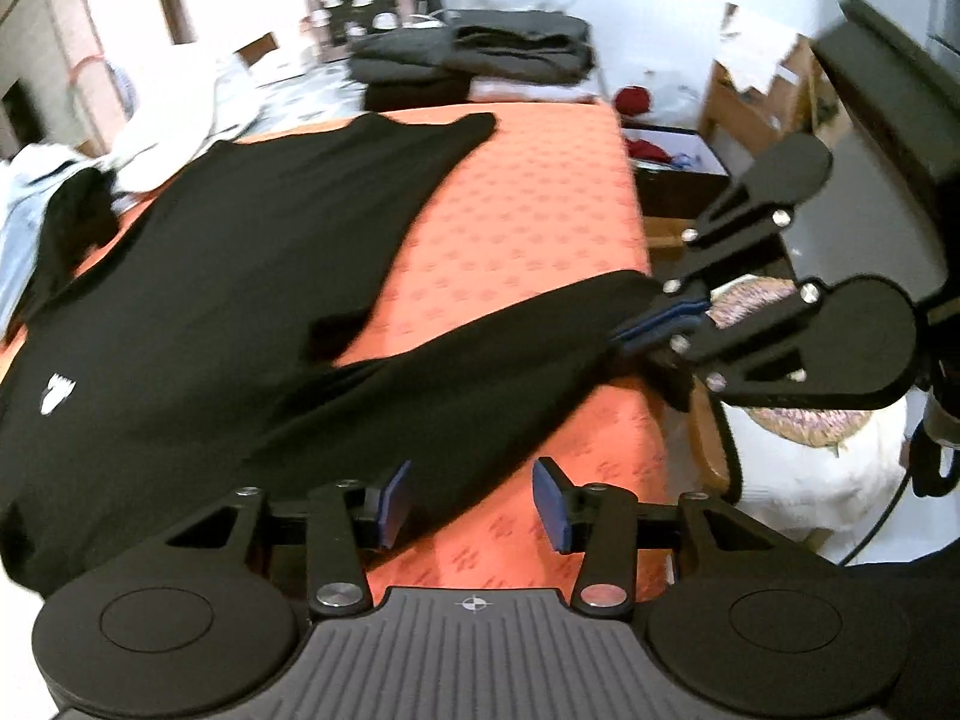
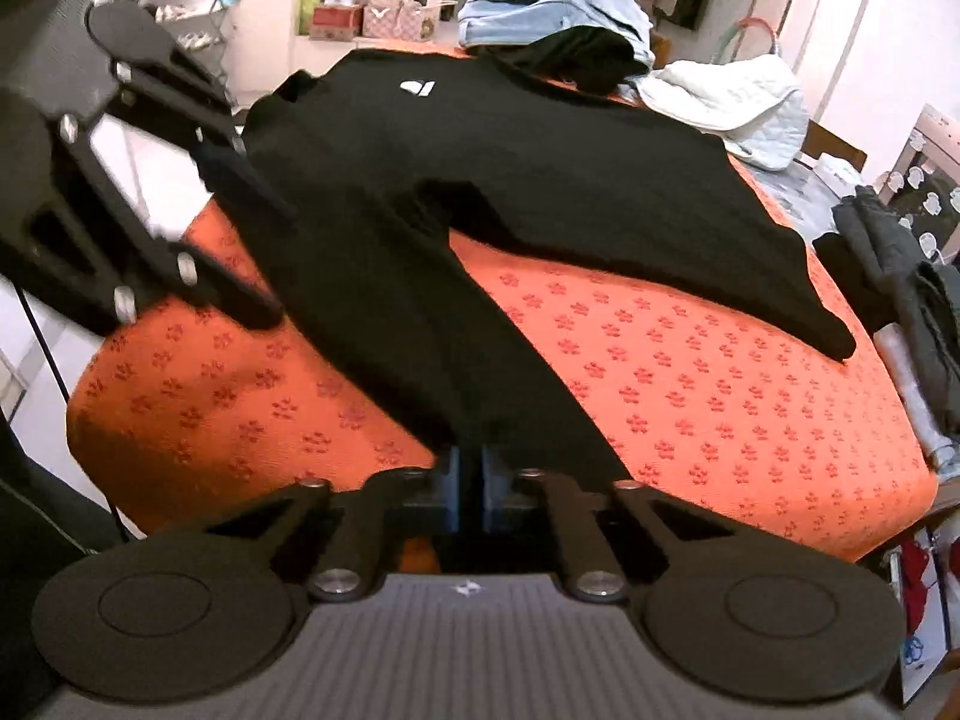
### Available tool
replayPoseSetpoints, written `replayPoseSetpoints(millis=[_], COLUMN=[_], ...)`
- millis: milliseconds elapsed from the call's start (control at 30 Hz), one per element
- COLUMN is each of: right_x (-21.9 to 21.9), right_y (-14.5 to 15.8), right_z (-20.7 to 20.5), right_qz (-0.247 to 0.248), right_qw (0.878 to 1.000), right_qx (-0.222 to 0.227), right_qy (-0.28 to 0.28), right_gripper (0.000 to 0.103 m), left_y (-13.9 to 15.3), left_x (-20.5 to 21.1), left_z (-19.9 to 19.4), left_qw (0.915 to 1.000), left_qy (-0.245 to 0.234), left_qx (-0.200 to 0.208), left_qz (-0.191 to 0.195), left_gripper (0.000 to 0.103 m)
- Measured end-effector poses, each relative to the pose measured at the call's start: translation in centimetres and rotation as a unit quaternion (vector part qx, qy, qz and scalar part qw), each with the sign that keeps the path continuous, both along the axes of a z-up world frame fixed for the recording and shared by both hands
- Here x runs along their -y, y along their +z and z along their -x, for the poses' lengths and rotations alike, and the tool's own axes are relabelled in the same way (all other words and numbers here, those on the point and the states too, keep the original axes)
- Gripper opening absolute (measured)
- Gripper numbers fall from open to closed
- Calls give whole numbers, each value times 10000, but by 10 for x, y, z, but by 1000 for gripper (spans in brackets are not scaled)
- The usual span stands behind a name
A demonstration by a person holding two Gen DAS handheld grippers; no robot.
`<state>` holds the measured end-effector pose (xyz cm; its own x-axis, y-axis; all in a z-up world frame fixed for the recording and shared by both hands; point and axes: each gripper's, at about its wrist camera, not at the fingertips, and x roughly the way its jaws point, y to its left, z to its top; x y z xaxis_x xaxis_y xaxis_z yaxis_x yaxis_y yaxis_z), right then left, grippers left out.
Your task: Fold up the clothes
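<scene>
A black long-sleeved shirt point(image 1: 210, 276) point(image 2: 540, 168) with a small white logo lies spread on the orange patterned cover point(image 1: 528, 210) point(image 2: 690, 372). One sleeve point(image 1: 480, 372) point(image 2: 408, 312) stretches out to the cover's edge. My right gripper point(image 2: 474, 480) point(image 1: 660, 324) is shut on that sleeve's cuff, its blue pads pressed together over the black cloth. My left gripper point(image 1: 474, 504) point(image 2: 264, 252) stands open low over the sleeve's upper part. Black fabric reaches its left pad point(image 1: 396, 504), and nothing is clamped.
A stack of folded dark clothes point(image 1: 480, 54) point(image 2: 900, 276) sits at the far end of the surface. Light blue jeans point(image 2: 552, 0) and a white quilted cloth point(image 2: 732, 102) are heaped beyond the shirt. A wooden chair point(image 1: 756, 102) and an open box point(image 1: 666, 150) stand off the edge.
</scene>
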<state>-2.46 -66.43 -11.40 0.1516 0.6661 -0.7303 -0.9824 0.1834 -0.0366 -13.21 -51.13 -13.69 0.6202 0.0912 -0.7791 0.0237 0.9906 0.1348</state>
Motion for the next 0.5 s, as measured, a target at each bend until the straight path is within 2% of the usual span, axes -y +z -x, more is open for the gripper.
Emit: replayPoseSetpoints(millis=[167, 233, 300, 333, 367, 467, 500], right_x=[-2, -1, 0, 1, 2, 8, 12], right_y=[10, 21, 32, 35, 38, 38, 35], right_z=[4, 6, 10, 11, 12, 12, 11], right_qz=[-105, -171, -246, -287, -342, -501, -509], right_qw=[9997, 9996, 9995, 9994, 9992, 9978, 9970], right_qx=[155, 104, 20, -31, -108, -347, -456], right_qy=[-135, -181, -185, -187, -185, -277, -365], right_gripper=[4, 4, 4, 4, 5, 6, 10], left_y=[-2, -1, 3, 6, 9, 24, 29], left_x=[12, 18, 26, 28, 30, 24, 21], left_z=[-14, -19, -20, -20, -19, -14, -12], left_qw=[9996, 9988, 9965, 9952, 9939, 9912, 9906], left_qy=[-120, -173, -217, -224, -216, -11, 74], left_qx=[157, 270, 468, 563, 658, 912, 967], left_qz=[-184, -366, -663, -768, -860, -957, -962], left_gripper=[48, 47, 39, 22, 9, 6, 6])
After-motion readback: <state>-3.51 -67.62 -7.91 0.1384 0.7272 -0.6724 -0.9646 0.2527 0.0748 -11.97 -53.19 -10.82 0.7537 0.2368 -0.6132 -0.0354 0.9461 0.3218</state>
